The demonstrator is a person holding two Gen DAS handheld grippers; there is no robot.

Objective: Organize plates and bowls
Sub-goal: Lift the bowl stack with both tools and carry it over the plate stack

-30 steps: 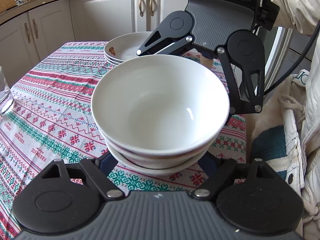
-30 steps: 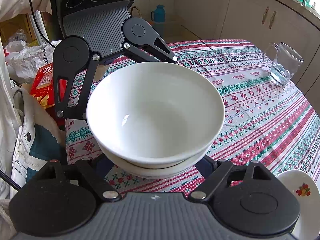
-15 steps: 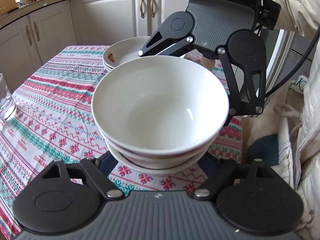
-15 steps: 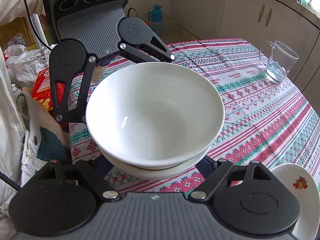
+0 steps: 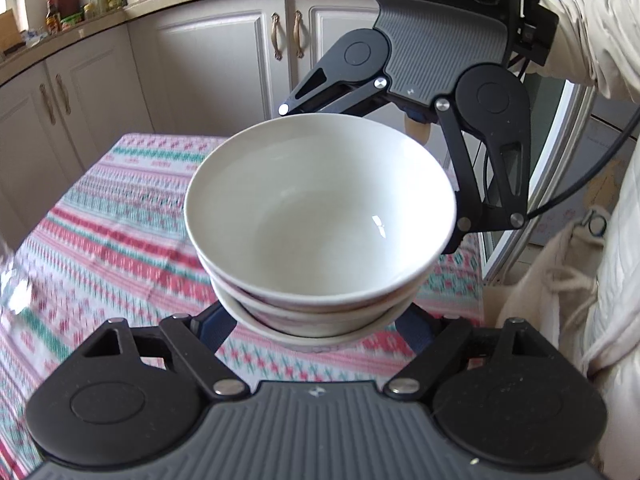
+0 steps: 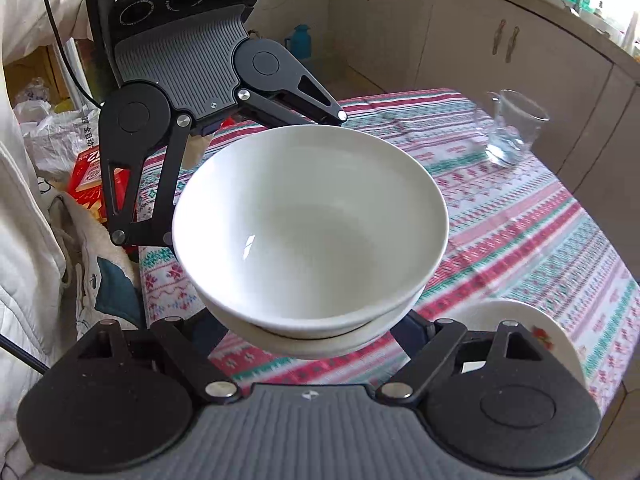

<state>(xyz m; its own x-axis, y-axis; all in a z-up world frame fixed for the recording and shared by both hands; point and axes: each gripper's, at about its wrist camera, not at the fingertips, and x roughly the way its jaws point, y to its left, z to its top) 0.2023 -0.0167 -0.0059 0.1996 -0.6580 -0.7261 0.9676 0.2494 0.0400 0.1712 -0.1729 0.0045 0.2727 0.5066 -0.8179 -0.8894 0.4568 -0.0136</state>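
So I've got the bowl stack (image 5: 320, 240) pinched from both sides. My left gripper (image 5: 316, 326) has its jaws closed on the lowest bowl on the near side in its own view, and my right gripper (image 6: 320, 330) does the same from the opposite side. Each one's fingertips are mostly tucked under the bowls, so I'm judging the hold by how the stack hangs clear above the tablecloth (image 5: 100, 240).

Looks like three nested bowls, white and empty, sitting fairly level between the two grippers.

Past the stack in the right view there's a plate (image 6: 516, 320) with a flower print near the table edge, and further off a glass mug (image 6: 514, 128), well apart from everything.

My tip for this carry: keep both hands at the same height and move them together, because all the support is on the bottom bowl and the upper ones only sit loose inside. Any tilt and they slide. I'd steer wide of the plate and mug.
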